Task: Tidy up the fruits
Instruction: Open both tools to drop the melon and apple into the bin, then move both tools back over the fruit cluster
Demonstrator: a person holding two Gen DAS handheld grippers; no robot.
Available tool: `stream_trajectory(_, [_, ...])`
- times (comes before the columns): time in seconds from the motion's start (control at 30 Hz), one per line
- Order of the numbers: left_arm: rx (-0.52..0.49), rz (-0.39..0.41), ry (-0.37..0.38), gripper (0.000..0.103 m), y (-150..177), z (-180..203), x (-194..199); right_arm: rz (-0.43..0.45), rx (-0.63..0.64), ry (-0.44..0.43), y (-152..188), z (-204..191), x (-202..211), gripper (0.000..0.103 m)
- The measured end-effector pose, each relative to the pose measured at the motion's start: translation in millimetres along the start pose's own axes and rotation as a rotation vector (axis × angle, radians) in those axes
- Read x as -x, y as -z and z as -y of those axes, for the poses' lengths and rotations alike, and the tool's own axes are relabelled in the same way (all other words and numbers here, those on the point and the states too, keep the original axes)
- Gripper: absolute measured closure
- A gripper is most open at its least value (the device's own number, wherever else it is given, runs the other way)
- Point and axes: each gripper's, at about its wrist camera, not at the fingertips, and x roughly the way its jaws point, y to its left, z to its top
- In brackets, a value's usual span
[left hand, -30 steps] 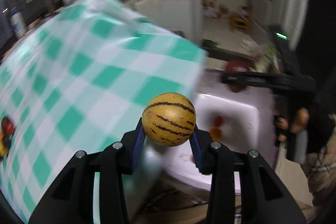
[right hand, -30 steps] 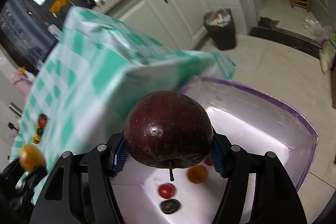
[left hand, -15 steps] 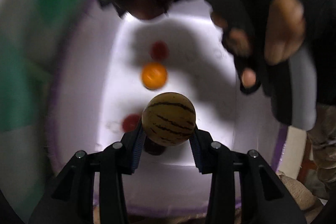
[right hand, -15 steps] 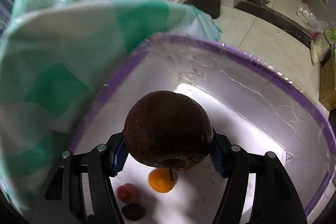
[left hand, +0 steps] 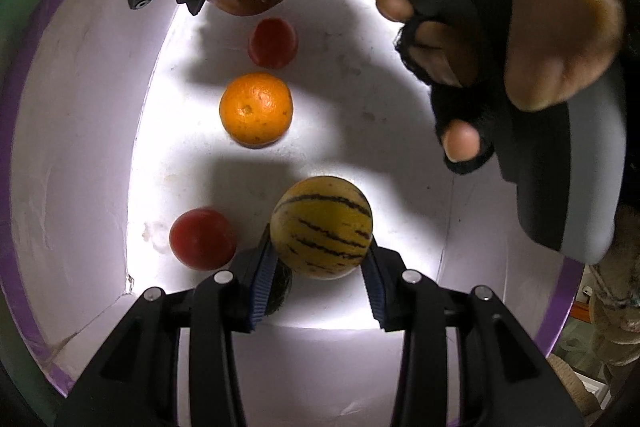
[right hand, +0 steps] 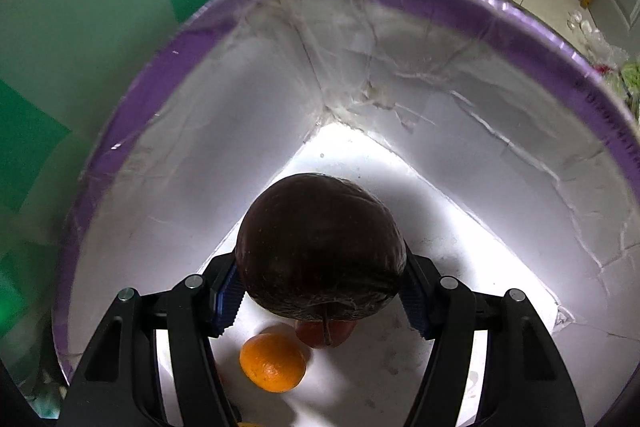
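Inside the white foam box point(left hand: 80, 131) w/ the purple taped rim, both grippers hang over the floor, each loaded. Left gripper point(left hand: 318, 261) points about straight down, fingers point(left hand: 262, 279) closed snug on a small yellow melon w/ dark stripes point(left hand: 321, 225); it's held, not resting on the floor as far as I can tell. Right gripper point(right hand: 320, 293) tilts steeply down, fingers about half apart and clamped on a dark red apple point(right hand: 320, 247), stem toward the camera.

Already on the box floor: an orange point(left hand: 256, 109), a red fruit point(left hand: 273, 42) beyond it, another red fruit point(left hand: 202, 239) just left of the left fingers, plus a dark fruit point(left hand: 282, 285) mostly hidden under the left finger.

Key relation: bare floor lies right below and to the right of the melon, while the red fruit and the dark one sit just beside on the left. So the release prob. wants to go straight down or slightly right, else the melon lands on them. Apple hangs over the far end near the box corner point(right hand: 332, 115), the red fruit under it. Both look close to letting go.
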Motion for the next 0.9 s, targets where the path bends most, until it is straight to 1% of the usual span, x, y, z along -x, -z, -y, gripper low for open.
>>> stream_trajectory(0.1, [0.002, -0.006, -0.006, 0.062, -6, -9, 1, -0.011, -0.008, 0.006, 1, 3, -5, 0.038])
stream_trajectory(0.23, [0.008, 0.000, -0.019, 0.058, -13, -2, -4, -0.017, -0.041, -0.001, -3, 10, -10, 0.038])
stream_trajectory(0.27, [0.009, 0.006, -0.019, 0.055, -13, -2, -3, -0.020, -0.054, -0.003, -3, 12, -11, 0.037])
stream_trajectory(0.3, [0.008, 0.019, -0.012, 0.048, -14, -3, 0, -0.023, -0.067, -0.004, -4, 14, -12, 0.037])
stream_trajectory(0.33, [0.005, 0.037, 0.001, 0.044, -12, -4, 4, -0.033, -0.085, -0.005, -5, 16, -14, 0.036])
stream_trajectory(0.37, [0.005, 0.053, 0.008, 0.038, -7, -3, 8, -0.037, -0.098, -0.017, -2, 18, -10, 0.030])
stream_trajectory(0.4, [0.003, 0.087, 0.018, 0.033, -6, -3, 16, -0.032, -0.114, -0.039, -3, 20, -6, 0.021])
stream_trajectory(0.43, [-0.001, 0.128, 0.022, 0.030, -4, -3, 25, -0.018, -0.129, -0.059, -4, 22, -1, 0.020])
stream_trajectory(0.5, [-0.021, 0.220, 0.029, 0.027, 4, 2, 47, 0.045, -0.149, -0.057, -5, 25, 20, 0.019])
stream_trajectory(0.57, [-0.062, 0.344, 0.016, 0.021, 16, 7, 79, 0.106, -0.151, -0.034, -4, 24, 47, 0.018])
stream_trajectory(0.6, [-0.099, 0.455, 0.012, 0.018, 29, 12, 107, 0.141, -0.147, -0.032, -2, 21, 63, 0.018])
stream_trajectory(0.63, [-0.118, 0.517, 0.001, 0.016, 37, 15, 123, 0.187, -0.134, -0.035, 3, 17, 84, 0.018])
stream_trajectory(0.67, [-0.142, 0.629, -0.031, 0.011, 52, 18, 150, 0.217, -0.118, -0.036, 7, 11, 99, 0.018])
stream_trajectory(0.7, [-0.148, 0.703, -0.062, 0.006, 63, 17, 169, 0.253, -0.099, -0.038, 11, 5, 116, 0.018])
stream_trajectory(0.73, [-0.144, 0.796, -0.107, 0.005, 76, 19, 194, 0.298, -0.076, -0.043, 15, -3, 134, 0.018])
stream_trajectory(0.77, [-0.133, 0.853, -0.129, 0.004, 85, 17, 211, 0.361, -0.034, -0.053, 21, -16, 160, 0.018])
stream_trajectory(0.83, [-0.092, 0.951, -0.173, 0.004, 107, 7, 244, 0.458, 0.043, -0.071, 26, -43, 197, 0.018])
stream_trajectory(0.87, [-0.048, 1.013, -0.218, 0.002, 122, -7, 265, 0.515, 0.093, -0.087, 29, -59, 217, 0.018])
stream_trajectory(0.9, [-0.010, 1.050, -0.253, 0.002, 133, -13, 277, 0.560, 0.137, -0.102, 33, -75, 235, 0.016])
